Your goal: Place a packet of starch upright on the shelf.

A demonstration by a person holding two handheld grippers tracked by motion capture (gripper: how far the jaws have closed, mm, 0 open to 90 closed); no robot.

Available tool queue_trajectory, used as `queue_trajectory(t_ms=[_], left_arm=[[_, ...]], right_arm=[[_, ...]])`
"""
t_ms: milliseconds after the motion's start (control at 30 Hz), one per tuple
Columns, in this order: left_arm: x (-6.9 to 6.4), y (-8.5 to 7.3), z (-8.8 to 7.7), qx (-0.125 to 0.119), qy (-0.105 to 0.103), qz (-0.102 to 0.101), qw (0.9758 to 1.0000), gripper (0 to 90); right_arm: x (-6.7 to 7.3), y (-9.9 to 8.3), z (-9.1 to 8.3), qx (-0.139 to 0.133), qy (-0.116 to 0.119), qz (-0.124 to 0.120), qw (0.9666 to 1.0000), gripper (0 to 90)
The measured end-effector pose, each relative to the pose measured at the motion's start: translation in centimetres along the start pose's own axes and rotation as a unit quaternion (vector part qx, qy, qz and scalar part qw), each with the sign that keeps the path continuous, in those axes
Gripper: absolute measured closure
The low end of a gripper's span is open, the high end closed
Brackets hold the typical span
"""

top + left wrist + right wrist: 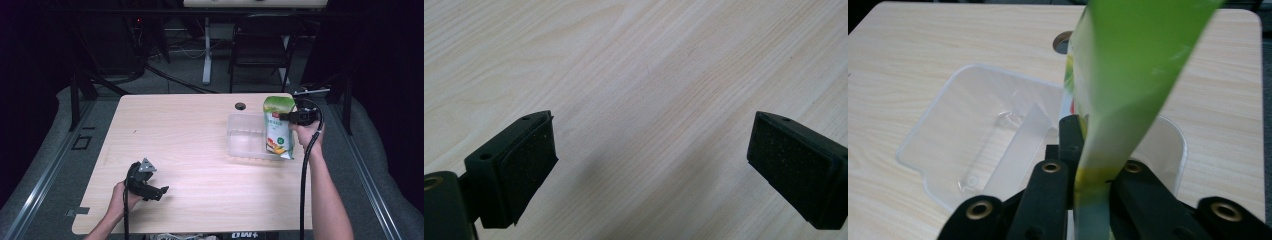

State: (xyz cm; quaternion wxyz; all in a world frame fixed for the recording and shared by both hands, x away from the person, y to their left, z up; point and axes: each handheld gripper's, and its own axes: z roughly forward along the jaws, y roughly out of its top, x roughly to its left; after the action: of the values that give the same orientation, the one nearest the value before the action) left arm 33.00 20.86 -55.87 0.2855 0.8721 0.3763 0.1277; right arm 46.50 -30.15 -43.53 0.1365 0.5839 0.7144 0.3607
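A green snack bag point(279, 127) stands upright over the right end of a clear plastic container point(235, 150) at the table's right side. My right gripper point(287, 117) is shut on the bag's right edge. In the right gripper view the bag point(1128, 75) is pinched flat between the jaws of the right gripper point(1098, 150), above the container point(948, 85), which has nothing else in it. My left gripper point(159, 192) rests low near the table's front left. In its own view the left gripper point(651, 160) is open, with only bare wood between its pads.
A round cable hole point(240, 106) sits in the tabletop just behind the container. A dark chair point(260, 45) and a table leg stand on the floor beyond the far edge. Bare light wood point(190, 135) spreads between the two grippers.
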Motion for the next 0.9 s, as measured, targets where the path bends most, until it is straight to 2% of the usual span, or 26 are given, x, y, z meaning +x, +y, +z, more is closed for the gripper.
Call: queue_trajectory(t_ms=[100, 200, 267, 467, 500, 667, 700, 900], left_arm=[[0.0, 0.0, 0.1, 0.004, -0.002, 0.000, 1.0000, 5.3], [0.0, 0.0, 0.0, -0.003, -0.003, -0.003, 1.0000, 5.3], [0.0, 0.0, -0.1, -0.003, -0.003, -0.003, 1.0000, 5.3], [0.0, 0.0, -0.1, -0.005, -0.003, -0.004, 1.0000, 5.3], [0.0, 0.1, 0.0, -0.002, -0.002, -0.001, 1.0000, 5.3], [-0.1, 0.1, 0.0, -0.001, -0.001, 0.000, 1.0000, 5.3], [-0.1, 0.0, 0.0, -0.002, -0.001, -0.002, 1.0000, 5.3], [-0.2, 0.1, 0.1, 0.000, -0.003, 0.003, 1.0000, 5.3]], right_arm=[[0.0, -0.6, -0.5, -0.021, 0.007, 0.018, 0.9996, 89.8], [0.1, -1.1, -0.9, -0.038, 0.013, 0.030, 0.9987, 90.0], [0.2, -1.3, -1.3, -0.046, 0.024, 0.040, 0.9979, 90.0], [1.1, -1.6, -2.9, -0.058, 0.014, 0.028, 0.9979, 90.0], [1.3, -1.6, -3.1, -0.067, 0.015, 0.028, 0.9972, 90.0], [1.6, -1.5, -4.1, -0.089, 0.018, 0.038, 0.9951, 90.0], [1.7, -1.4, -4.3, -0.088, 0.018, 0.034, 0.9954, 90.0], [2.5, -1.3, -4.4, -0.117, 0.006, 0.044, 0.9922, 90.0]])
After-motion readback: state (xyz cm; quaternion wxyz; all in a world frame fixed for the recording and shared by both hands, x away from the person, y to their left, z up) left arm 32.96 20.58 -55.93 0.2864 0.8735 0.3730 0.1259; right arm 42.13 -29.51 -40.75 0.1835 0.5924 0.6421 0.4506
